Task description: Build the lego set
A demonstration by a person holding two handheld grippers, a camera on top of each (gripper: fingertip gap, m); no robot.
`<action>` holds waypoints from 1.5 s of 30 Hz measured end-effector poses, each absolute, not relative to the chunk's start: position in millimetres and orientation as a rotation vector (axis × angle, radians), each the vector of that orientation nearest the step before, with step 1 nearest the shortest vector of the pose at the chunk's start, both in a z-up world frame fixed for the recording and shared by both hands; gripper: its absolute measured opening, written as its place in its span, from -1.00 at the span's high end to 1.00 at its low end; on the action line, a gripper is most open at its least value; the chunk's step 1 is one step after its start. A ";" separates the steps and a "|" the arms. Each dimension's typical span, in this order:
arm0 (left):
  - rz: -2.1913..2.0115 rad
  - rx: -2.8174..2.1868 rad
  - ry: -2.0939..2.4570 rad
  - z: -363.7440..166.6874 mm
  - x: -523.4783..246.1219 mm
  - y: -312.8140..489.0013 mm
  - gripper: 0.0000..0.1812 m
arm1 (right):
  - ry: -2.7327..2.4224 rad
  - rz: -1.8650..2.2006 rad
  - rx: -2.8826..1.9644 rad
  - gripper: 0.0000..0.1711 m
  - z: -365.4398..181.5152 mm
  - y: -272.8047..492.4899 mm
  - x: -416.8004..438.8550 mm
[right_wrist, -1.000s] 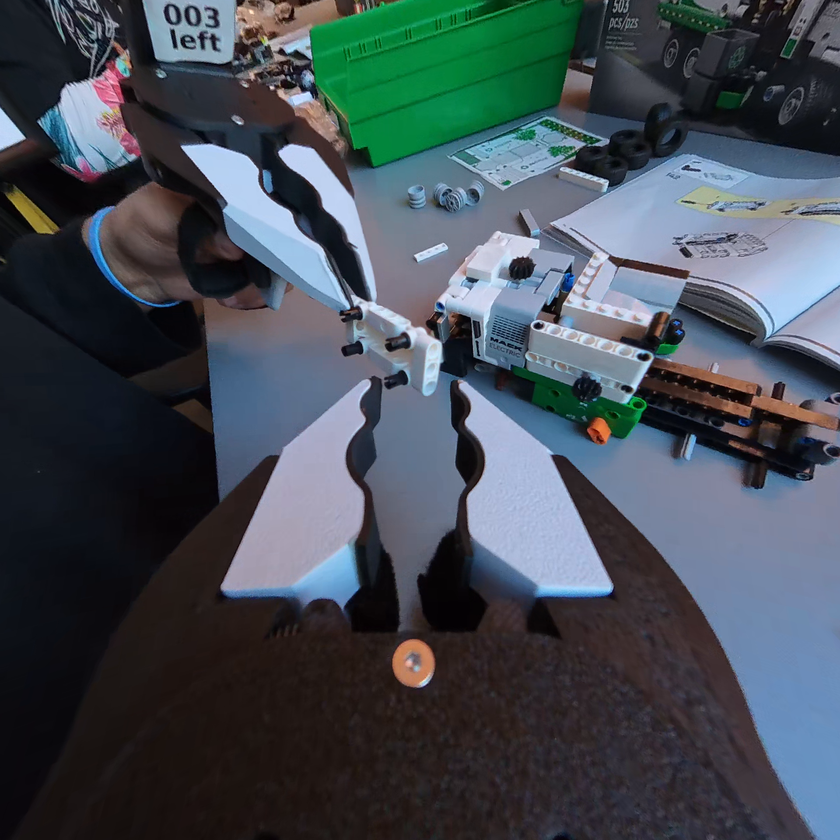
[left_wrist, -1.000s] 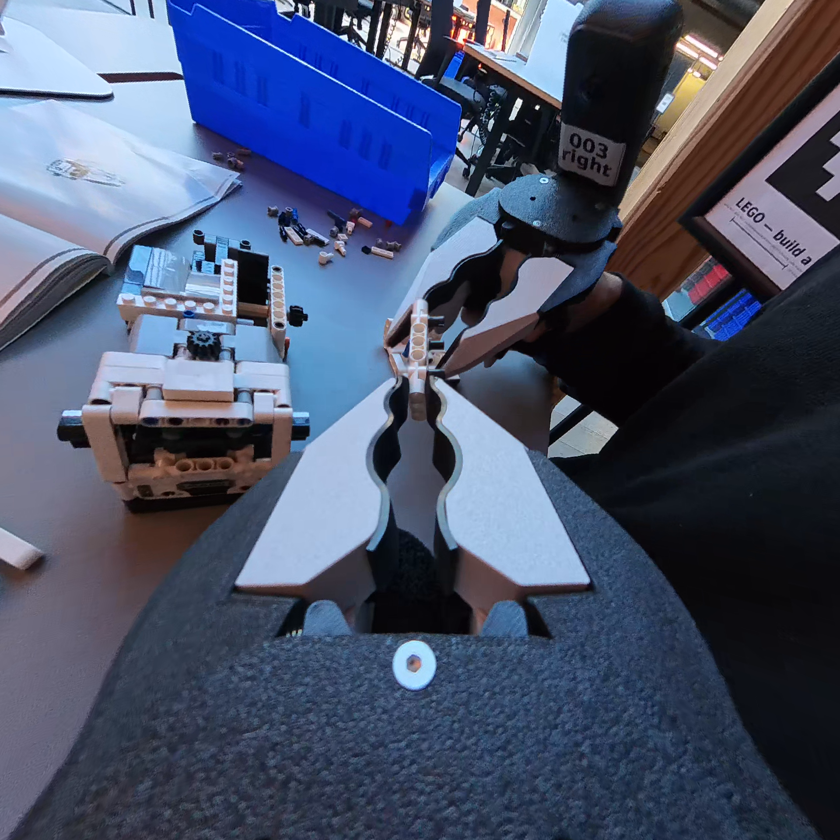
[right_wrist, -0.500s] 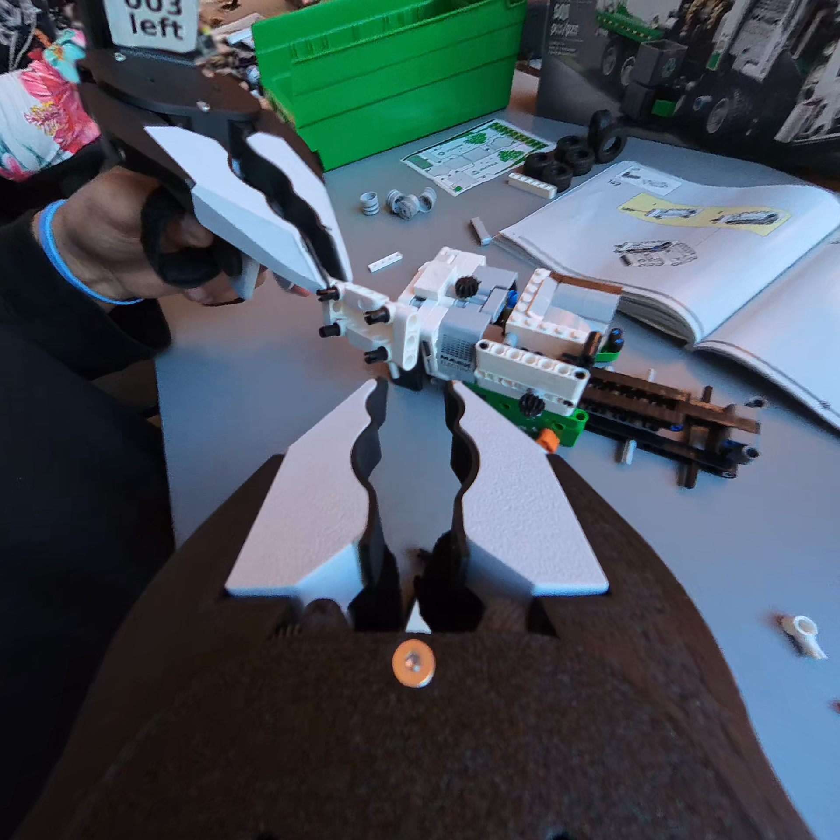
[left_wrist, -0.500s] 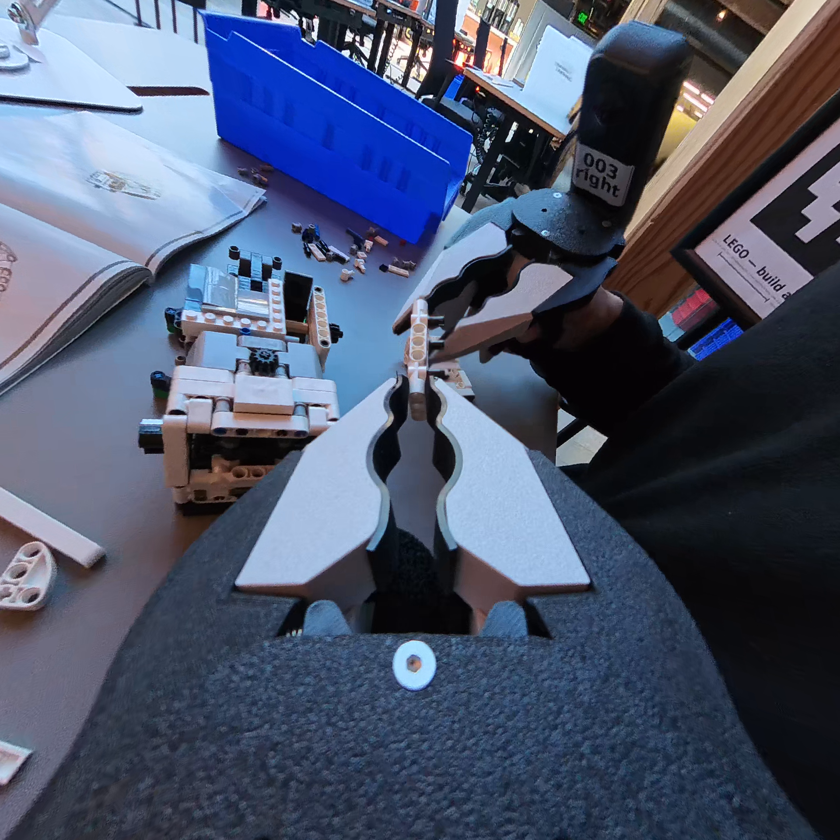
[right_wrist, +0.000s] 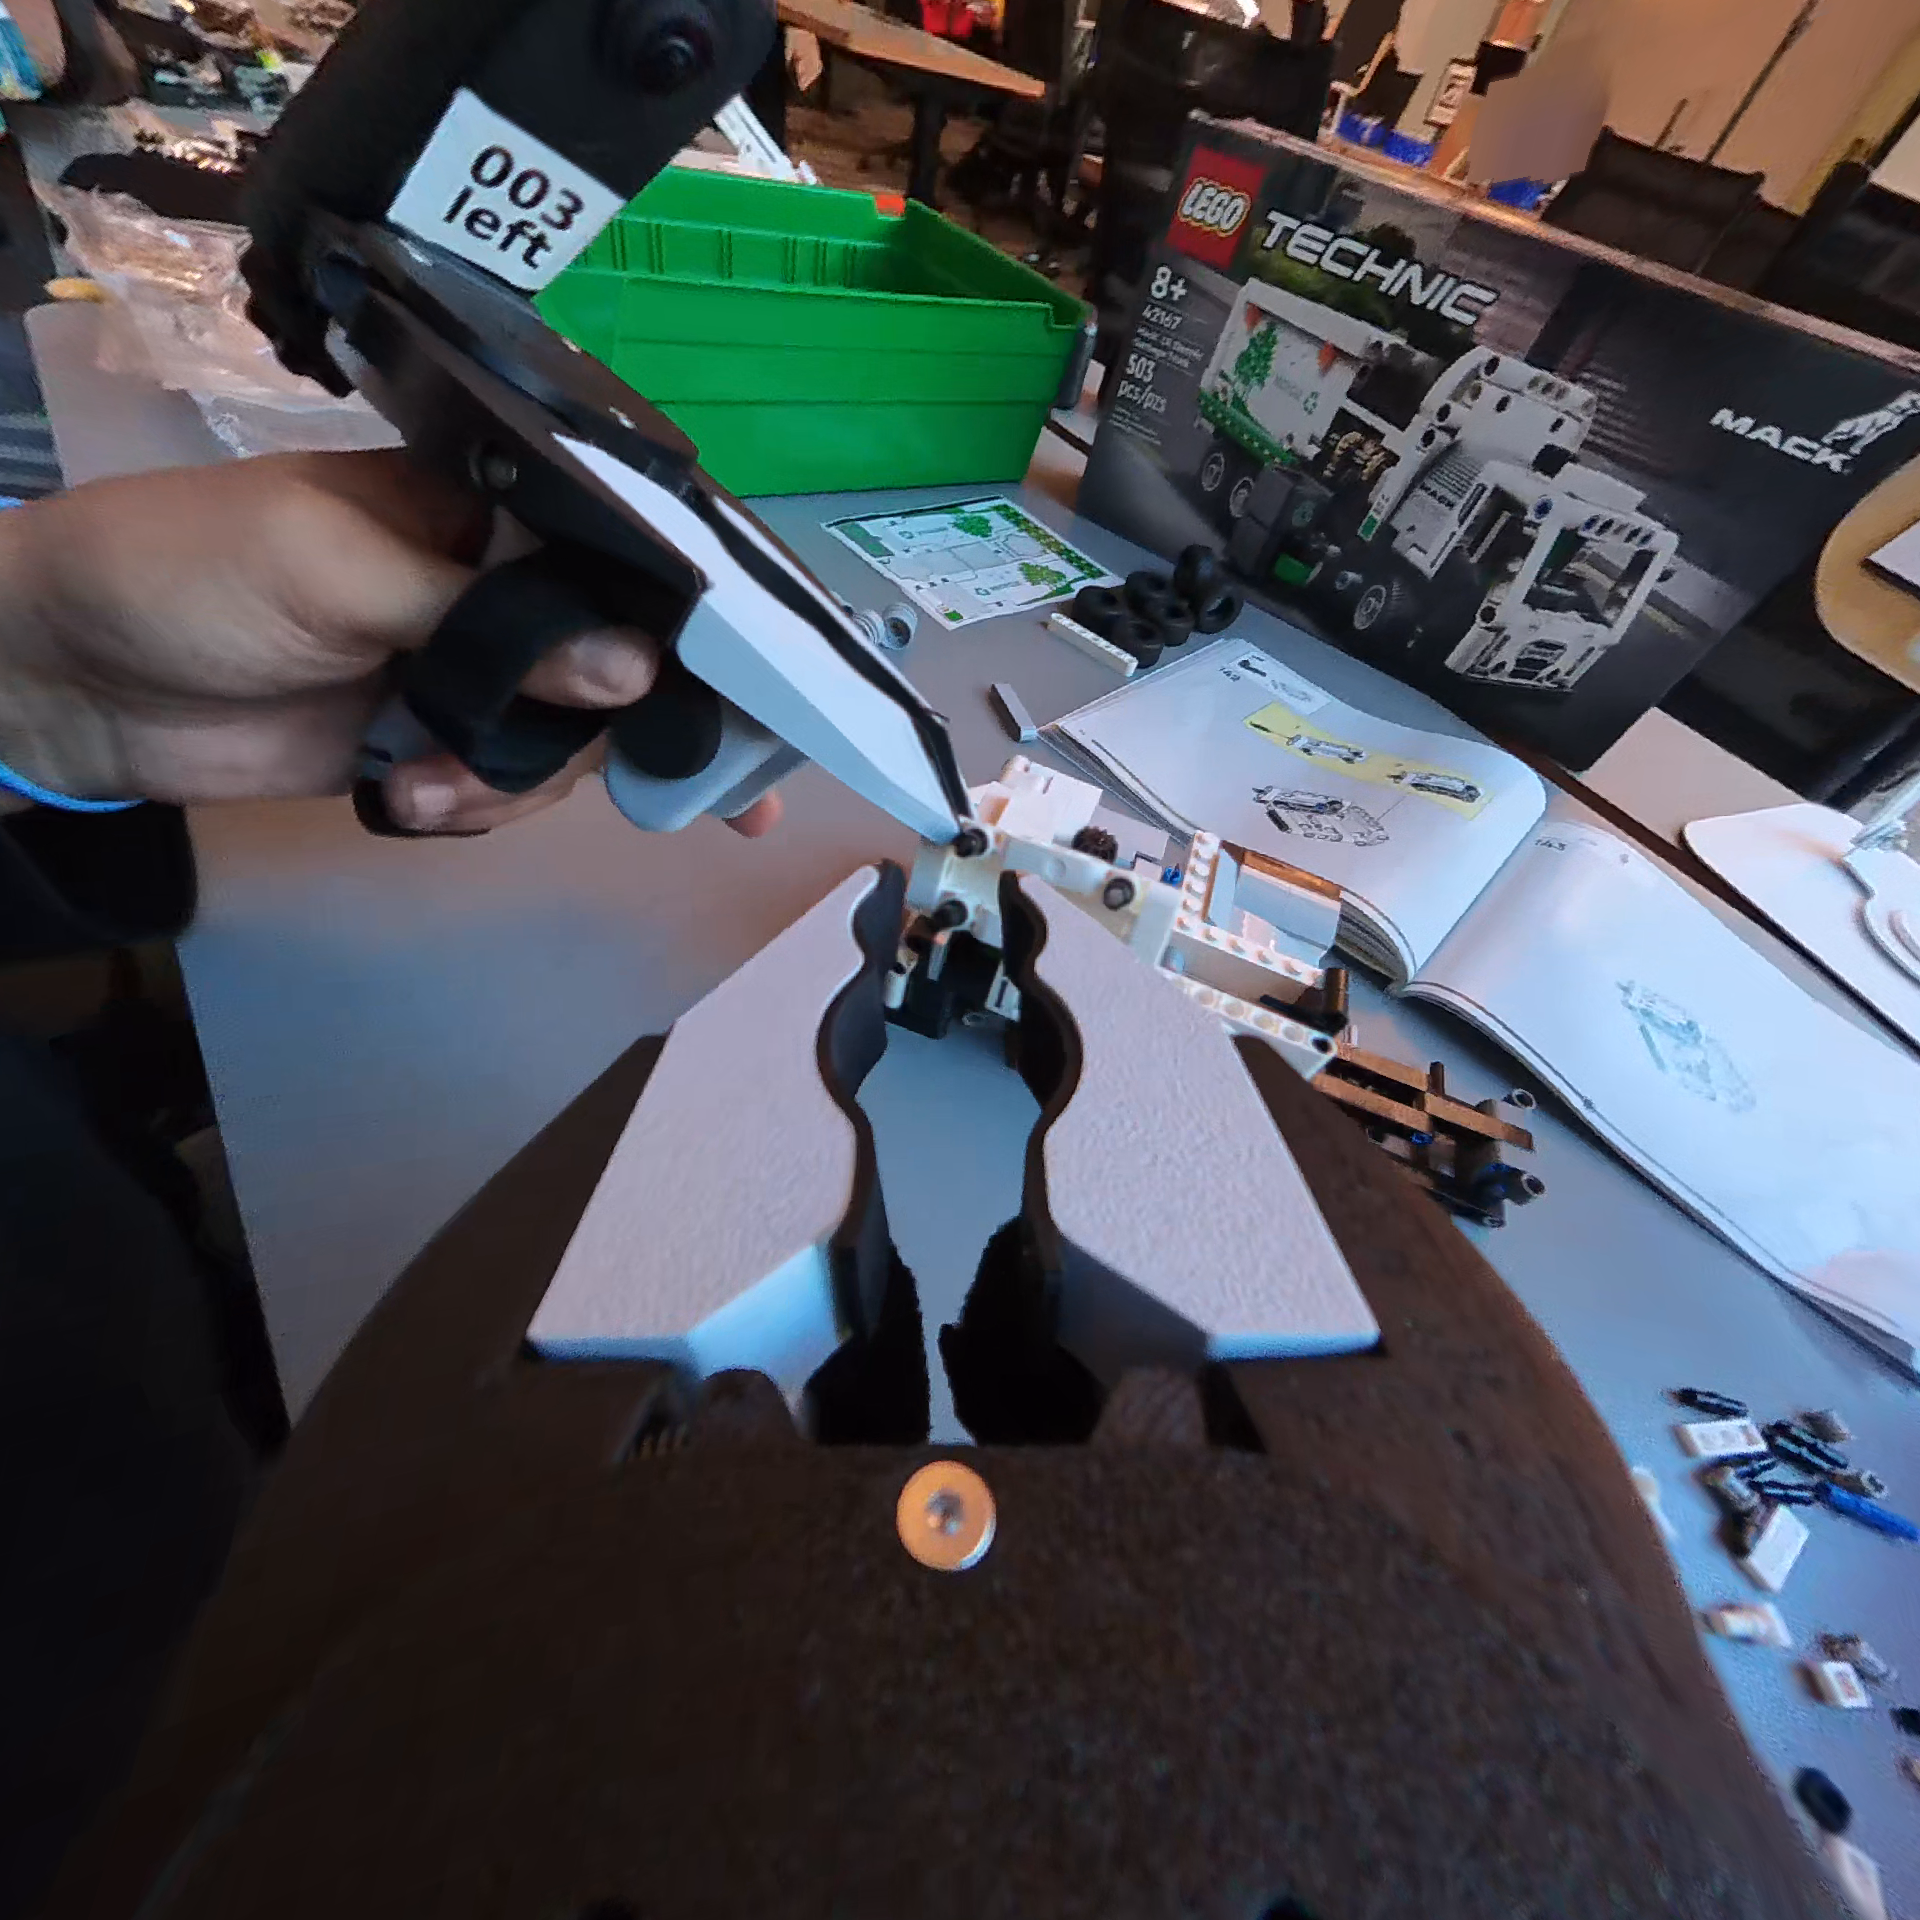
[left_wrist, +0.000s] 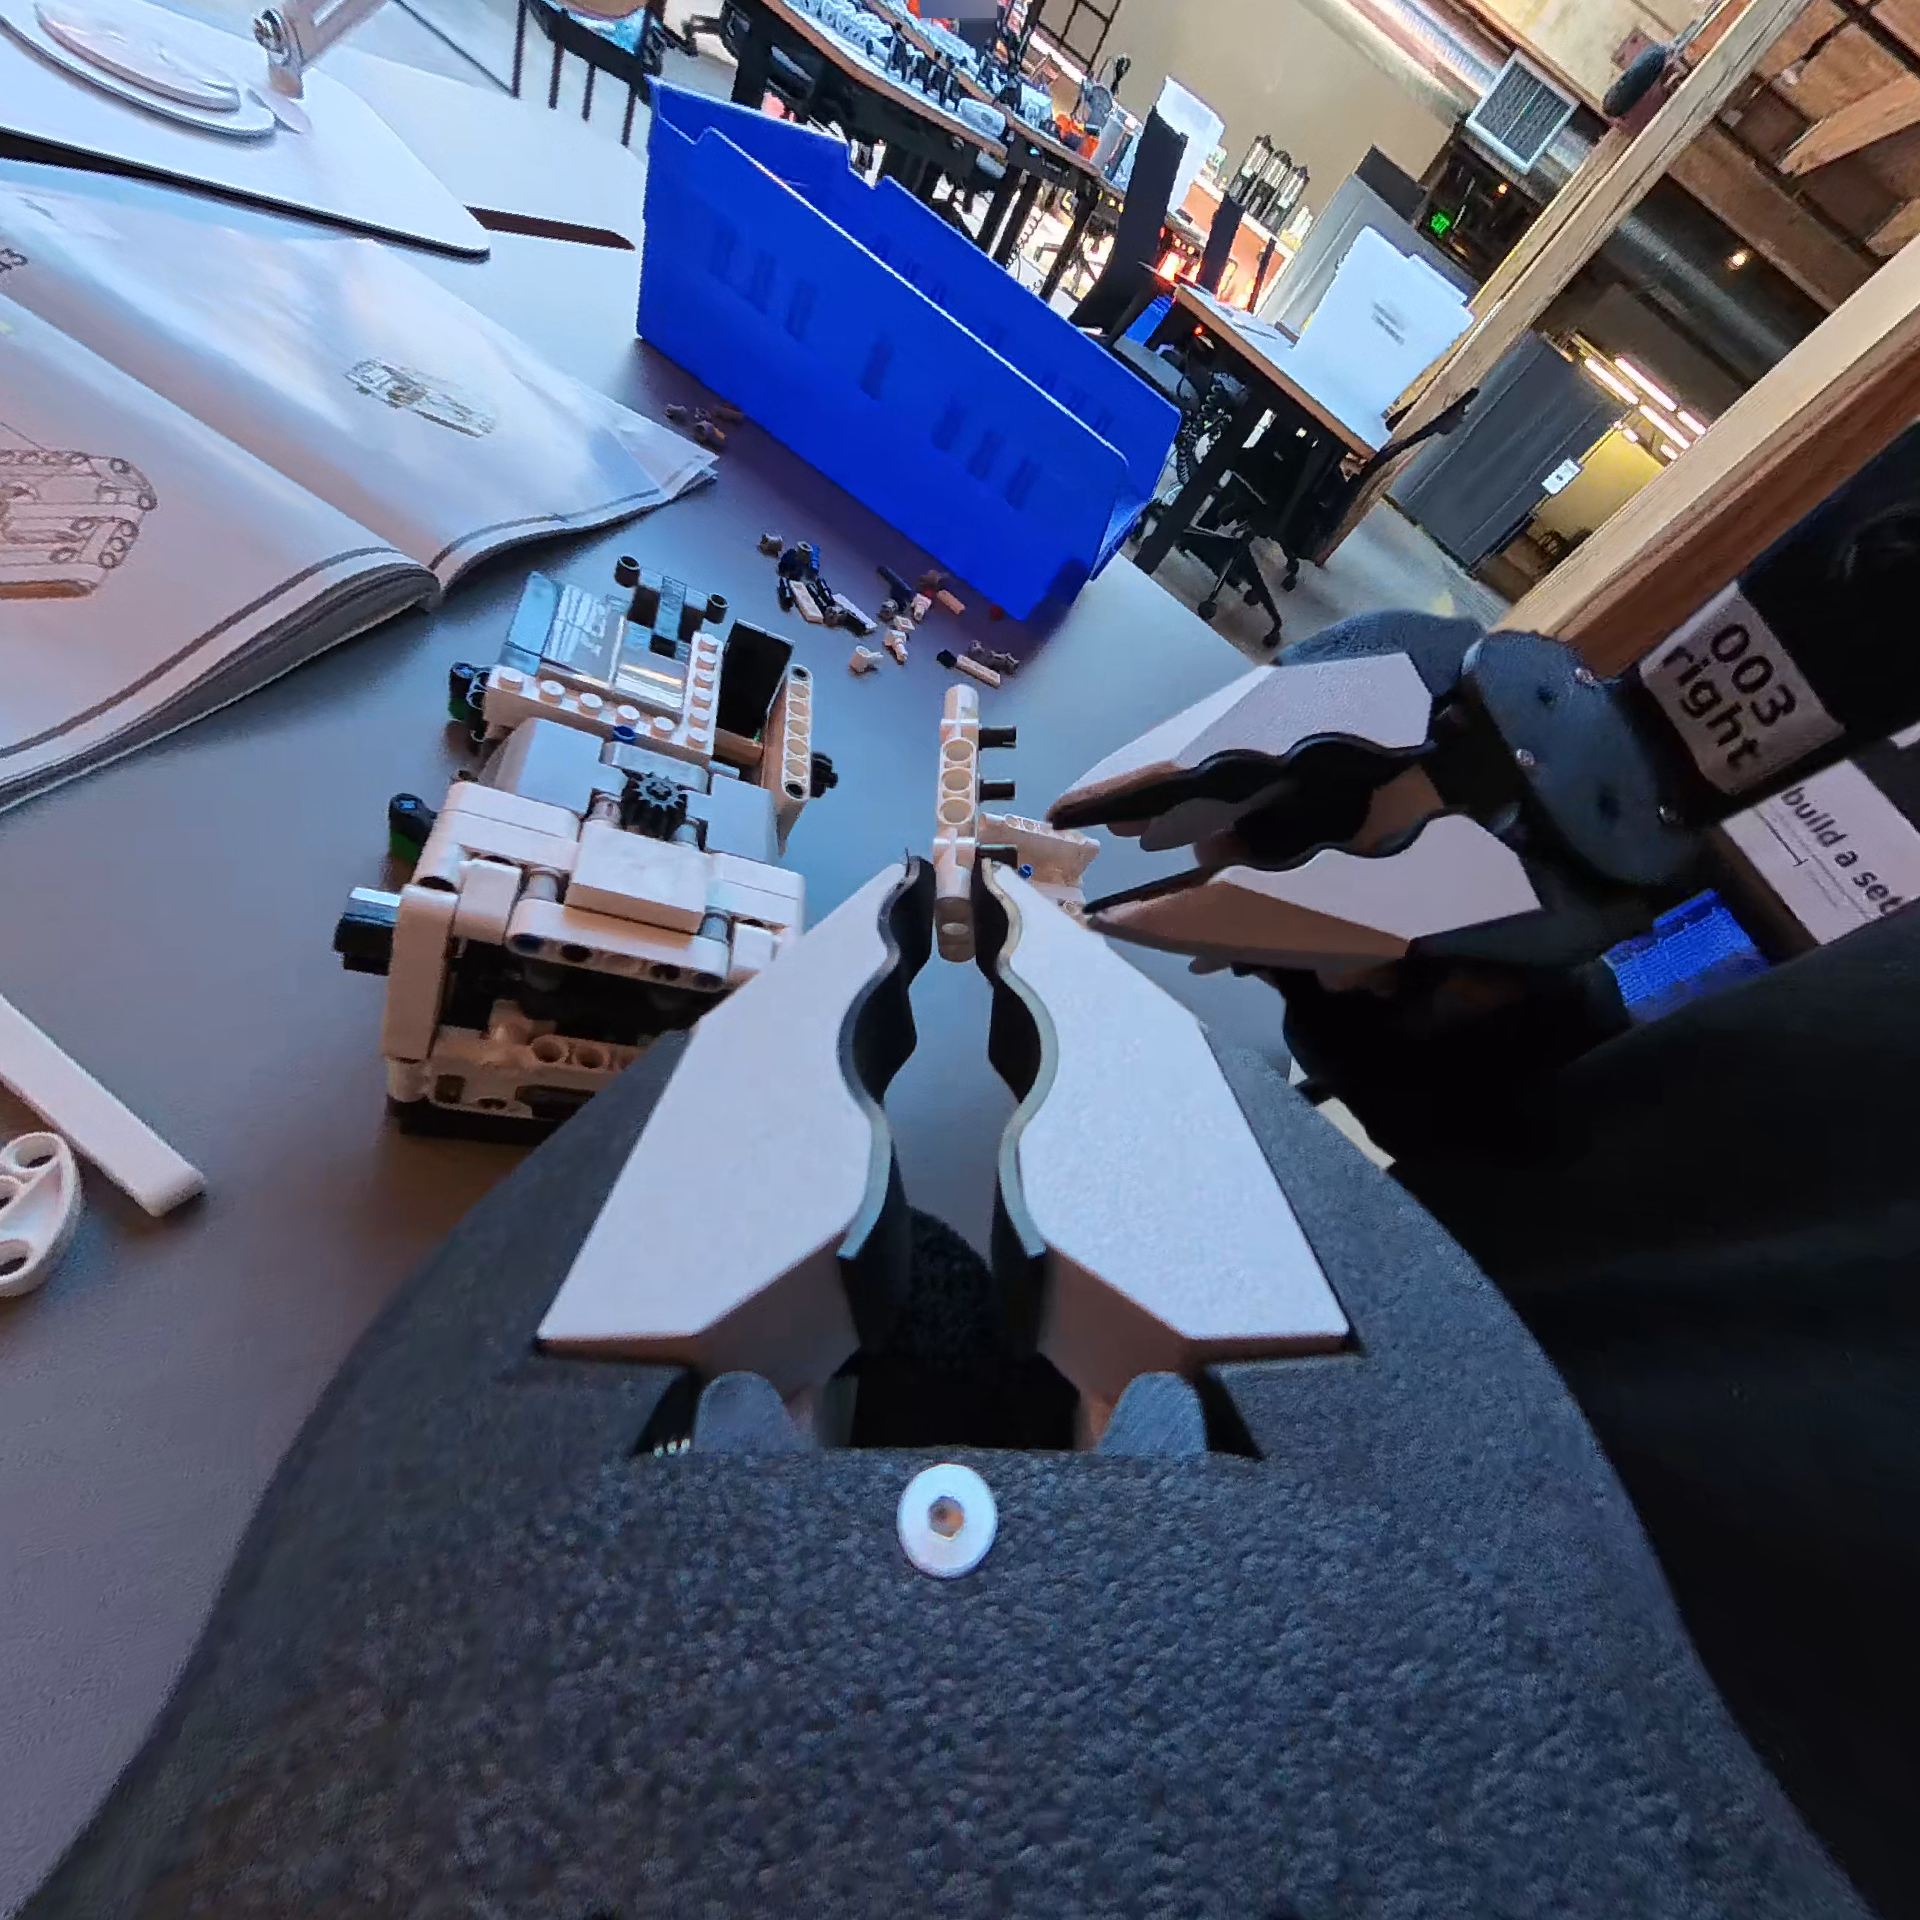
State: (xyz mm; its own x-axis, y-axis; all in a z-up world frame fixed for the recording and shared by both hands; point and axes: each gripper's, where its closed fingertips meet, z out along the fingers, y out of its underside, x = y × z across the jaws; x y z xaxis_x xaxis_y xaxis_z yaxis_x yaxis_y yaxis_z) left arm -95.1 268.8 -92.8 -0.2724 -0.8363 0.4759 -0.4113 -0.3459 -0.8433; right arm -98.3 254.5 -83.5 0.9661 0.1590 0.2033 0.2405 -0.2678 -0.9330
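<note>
My left gripper (left_wrist: 948,883) is shut on the lower end of a white beam piece (left_wrist: 958,769) with black pins, held upright above the table. My right gripper (right_wrist: 945,894) has its fingers closed on the sides of the same white piece (right_wrist: 951,878). In the left wrist view the right gripper (left_wrist: 1070,862) comes in from the right and pinches the piece's side part. In the right wrist view the left gripper (right_wrist: 951,826) comes in from the upper left. The half-built white truck model (left_wrist: 582,883) stands just left of the piece, and it also shows in the right wrist view (right_wrist: 1226,925).
An open instruction book (left_wrist: 260,447) lies beyond the model. A blue bin (left_wrist: 883,353) stands at the back, with loose small parts (left_wrist: 883,613) before it. A green bin (right_wrist: 831,343), the set's box (right_wrist: 1455,416) and black tyres (right_wrist: 1153,608) stand at the far side. More small parts (right_wrist: 1766,1475) lie at right. The grippers are tip to tip, or close to it.
My right gripper has swung in beside the held piece and its fingers have narrowed onto it. My left gripper has carried the piece lower, nearer the truck model.
</note>
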 end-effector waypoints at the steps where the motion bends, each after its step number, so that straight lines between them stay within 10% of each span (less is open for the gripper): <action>1: -1.639 -1.619 1.536 -92.8 -94.4 266.6 0.93 | -0.278 -0.098 -1.842 0.79 -83.4 255.1 -99.3; 45: -1.241 -1.520 1.732 -98.7 -100.4 250.1 0.93 | -0.448 -0.432 -1.841 0.96 -97.9 252.3 -99.7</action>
